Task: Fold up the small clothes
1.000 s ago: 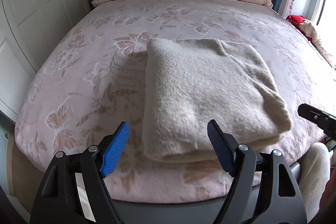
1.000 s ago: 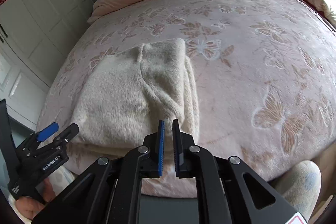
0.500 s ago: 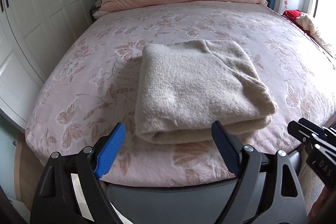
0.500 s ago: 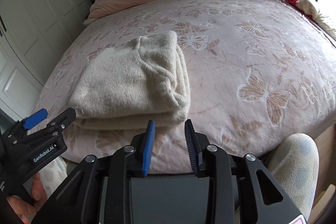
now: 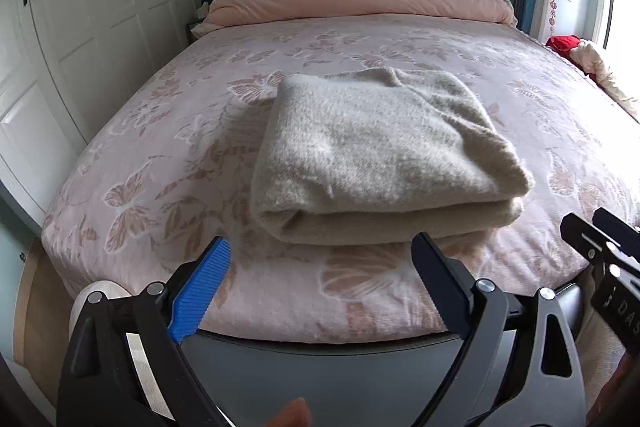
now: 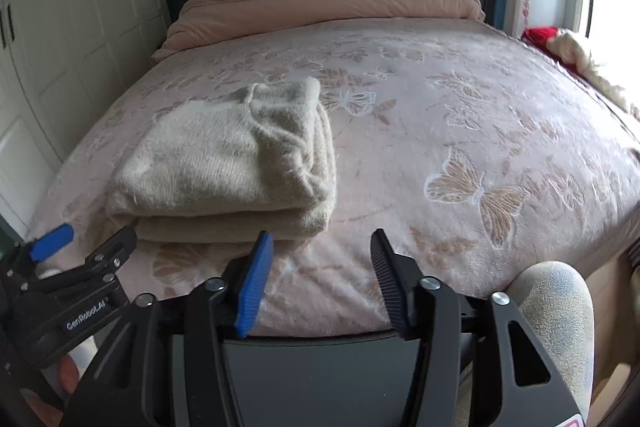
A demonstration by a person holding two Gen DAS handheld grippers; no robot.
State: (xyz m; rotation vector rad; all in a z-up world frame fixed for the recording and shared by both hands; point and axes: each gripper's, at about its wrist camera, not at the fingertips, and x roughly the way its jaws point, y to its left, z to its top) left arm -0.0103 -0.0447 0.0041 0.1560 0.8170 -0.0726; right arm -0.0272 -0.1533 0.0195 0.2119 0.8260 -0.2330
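With the cream fuzzy knit garment (image 5: 376,155) already folded, resting near the foot edge of the pink butterfly-print bed (image 5: 160,163), we back off cleanly: left tool (image 5: 320,287) wide and empty, right tool (image 6: 320,275) just been opening, half-wide, nothing between; don't snag the fold.

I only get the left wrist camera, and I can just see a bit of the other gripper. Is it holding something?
Observer: No. The right gripper is open. Its fingers have just been opening, and nothing is between them.
Operator: What's next to it?
Observer: A knee in pale fuzzy fabric, just right of it at the edge of the bed.
Operator: Is the sweater tidy on its right side?
Observer: Mostly. Its layers lie stacked there, and a seam curves across the top one.
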